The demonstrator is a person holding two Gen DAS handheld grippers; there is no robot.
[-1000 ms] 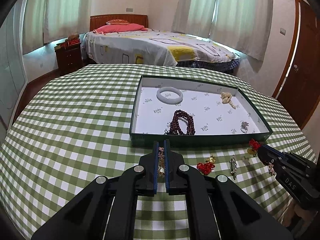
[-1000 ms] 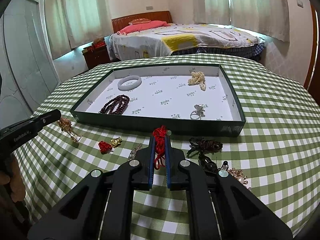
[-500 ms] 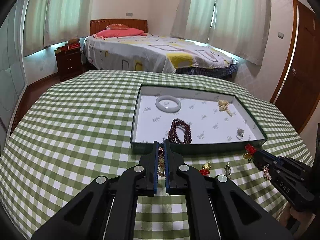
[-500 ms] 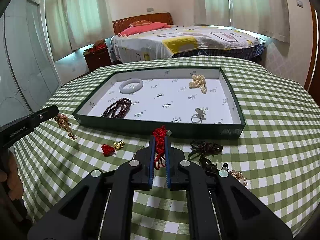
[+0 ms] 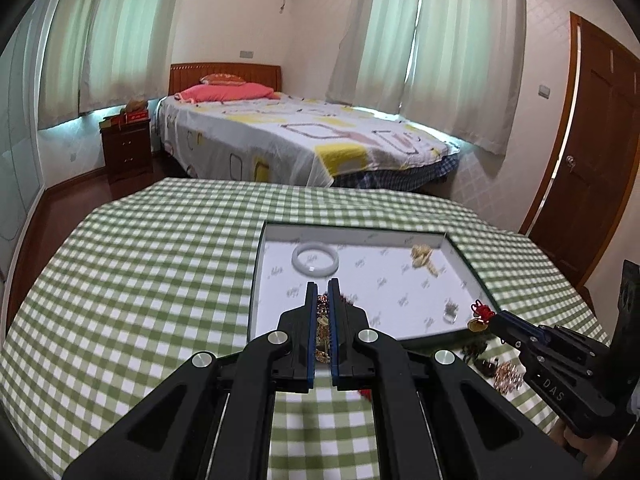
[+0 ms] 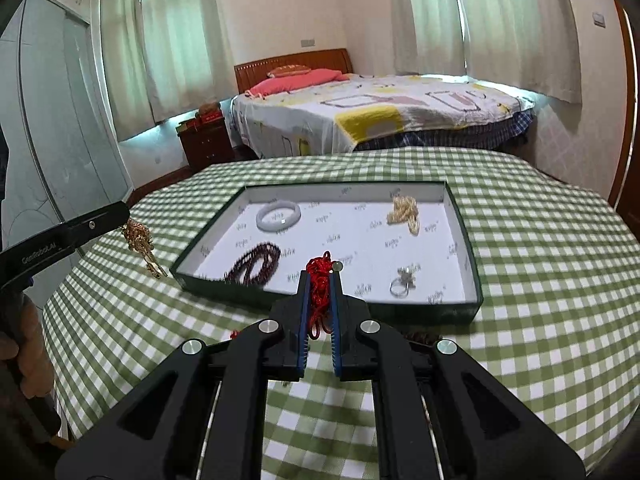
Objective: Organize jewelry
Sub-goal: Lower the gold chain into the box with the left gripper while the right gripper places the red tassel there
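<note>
My left gripper [image 5: 322, 286] is shut on a gold chain [image 5: 323, 330] and holds it in the air over the near left part of the green tray [image 5: 256, 280]; the gold chain also shows hanging in the right wrist view [image 6: 140, 242]. My right gripper [image 6: 320, 272] is shut on a red cord charm [image 6: 319, 280] above the tray's near wall [image 6: 400, 311]. In the tray lie a white bangle [image 6: 278, 216], dark red beads [image 6: 254, 266], a pearl bracelet [image 6: 405, 209] and a silver ring [image 6: 402, 282].
The round table has a green checked cloth [image 5: 140, 280]. More jewelry lies on the cloth near the tray: a rose gold piece [image 5: 507, 376] and a dark cord piece [image 5: 476, 348]. A bed [image 5: 300, 140] stands behind the table.
Both grippers rose from the cloth with their pieces and moved forward toward the tray. The loose pieces on the cloth dropped mostly out of view under them.
</note>
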